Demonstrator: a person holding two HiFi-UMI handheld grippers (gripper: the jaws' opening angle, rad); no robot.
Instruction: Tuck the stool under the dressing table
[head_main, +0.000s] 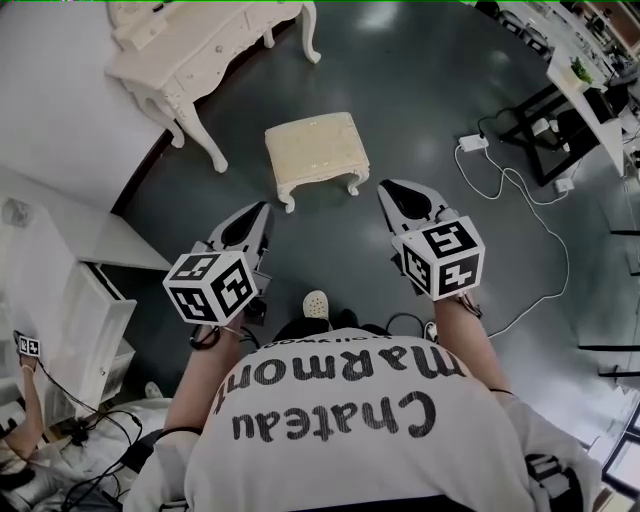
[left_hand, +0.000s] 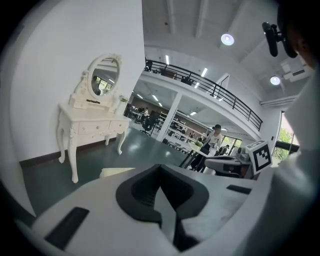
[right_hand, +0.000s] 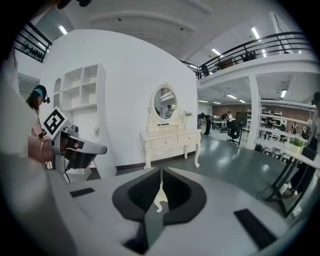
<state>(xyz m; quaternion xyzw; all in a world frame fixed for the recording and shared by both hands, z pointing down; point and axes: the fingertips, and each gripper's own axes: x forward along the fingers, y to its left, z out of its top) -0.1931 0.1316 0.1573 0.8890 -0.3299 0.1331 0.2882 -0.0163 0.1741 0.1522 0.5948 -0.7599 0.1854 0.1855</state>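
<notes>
Stool (head_main: 316, 152), cream with curved legs, stands on the dark floor (head_main: 430, 90), well apart from the dressing table (head_main: 195, 55) and not yet tucked under. We hold the left gripper (head_main: 260, 212) and right gripper (head_main: 388, 190) near its front corners, not touching. Both jaws are fully closed and empty, likely ready to push. Our shirt (head_main: 340, 400) reads "Chateau Marmont".

Stool (head_main: 316, 150) seat reads as matt cream cloth on a smooth painted frame, dressing table (head_main: 190, 48) as smooth white paint with slight sheen, floor (head_main: 430, 95) as dark, glossy and reflective, left gripper (head_main: 264, 208) and right gripper (head_main: 386, 186) as matt grey plastic with black liners.
</notes>
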